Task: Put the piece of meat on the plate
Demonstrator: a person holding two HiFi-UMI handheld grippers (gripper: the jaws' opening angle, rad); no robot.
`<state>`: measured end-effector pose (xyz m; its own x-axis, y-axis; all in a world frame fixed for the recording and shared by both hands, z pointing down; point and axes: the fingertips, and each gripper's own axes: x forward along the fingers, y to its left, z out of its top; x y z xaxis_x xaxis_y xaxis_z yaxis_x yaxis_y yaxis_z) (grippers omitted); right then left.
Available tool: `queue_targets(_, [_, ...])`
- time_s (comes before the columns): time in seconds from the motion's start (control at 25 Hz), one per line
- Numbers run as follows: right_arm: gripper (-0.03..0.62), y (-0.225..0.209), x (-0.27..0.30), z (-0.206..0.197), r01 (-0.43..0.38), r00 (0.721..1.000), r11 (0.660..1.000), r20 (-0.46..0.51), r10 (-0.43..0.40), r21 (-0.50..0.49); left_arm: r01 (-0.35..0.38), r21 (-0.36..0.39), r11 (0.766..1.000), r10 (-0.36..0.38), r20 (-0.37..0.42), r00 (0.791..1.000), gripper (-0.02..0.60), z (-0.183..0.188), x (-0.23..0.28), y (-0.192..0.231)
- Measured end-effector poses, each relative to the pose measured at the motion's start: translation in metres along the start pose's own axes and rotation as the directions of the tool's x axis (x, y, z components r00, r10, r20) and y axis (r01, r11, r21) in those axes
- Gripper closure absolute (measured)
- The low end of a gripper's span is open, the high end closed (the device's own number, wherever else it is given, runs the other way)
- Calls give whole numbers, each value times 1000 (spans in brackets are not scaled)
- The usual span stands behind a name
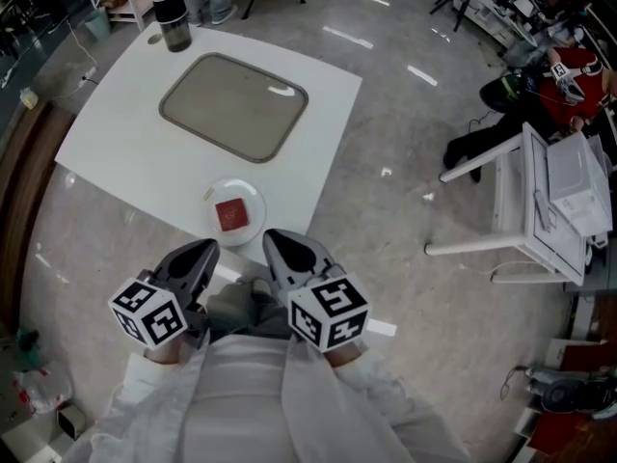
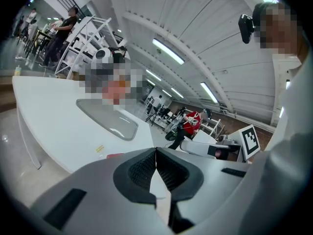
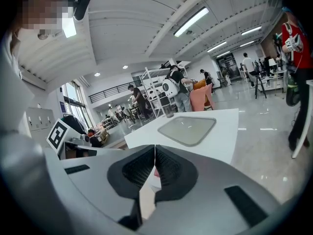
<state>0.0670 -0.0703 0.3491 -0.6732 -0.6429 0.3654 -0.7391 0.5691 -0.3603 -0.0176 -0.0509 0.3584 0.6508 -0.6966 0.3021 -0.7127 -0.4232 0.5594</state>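
Counter [image 1: 125, 133]: the plate [image 1: 238, 189] is sitting right at the near edge, so almost no counter is lying between the plate and you. Beyond the plate a grey tray [image 1: 234, 105] is taking up the middle. Farther beyond the plate, by the far edge, a dark bottle [image 1: 173, 14] is standing upright. Bare floor is opening out to the right of the plate.

The piece of meat [image 1: 231, 214], a red square, is lying on the plate, roughly centred.

You are holding the left claw [image 1: 205, 250] and the right claw [image 1: 277, 238] just on your side of the plate, apart from each other and touching nothing. On each claw the jaws are pressing tip to tip, with nothing between them.

Hard to make out: in the left gripper view the claw's body is covering the plate, and only a red sliver of meat is showing over it. In the right gripper view the meat is peeking as a red fleck through the slit under the tips.
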Motion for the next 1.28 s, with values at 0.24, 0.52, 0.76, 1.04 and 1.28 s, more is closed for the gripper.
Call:
queue_targets(0.24, [579,5,11,4,13,1000,1000,-4,-13,5,20,10,1000,-19,-23,1000,572,9,-2,7])
queue_targets(0.52, [579,12,23,-2,25,999,999,-37,-24,30,71,-7,997,-71,-106,992,572,7,1,10])
queue_targets(0.76, [579,11,35,-6,29,998,998,-54,-25,63,76,-20,997,-78,-152,985,572,2,5,19])
queue_targets(1.04, [579,3,46,-14,44,997,993,-69,-36,112,76,-94,993,-92,-179,980,572,-1,7,35])
queue_targets(1.28, [579,-10,56,-26,60,995,988,-93,-47,145,-16,-116,993,-4,-167,986,571,-5,16,62])
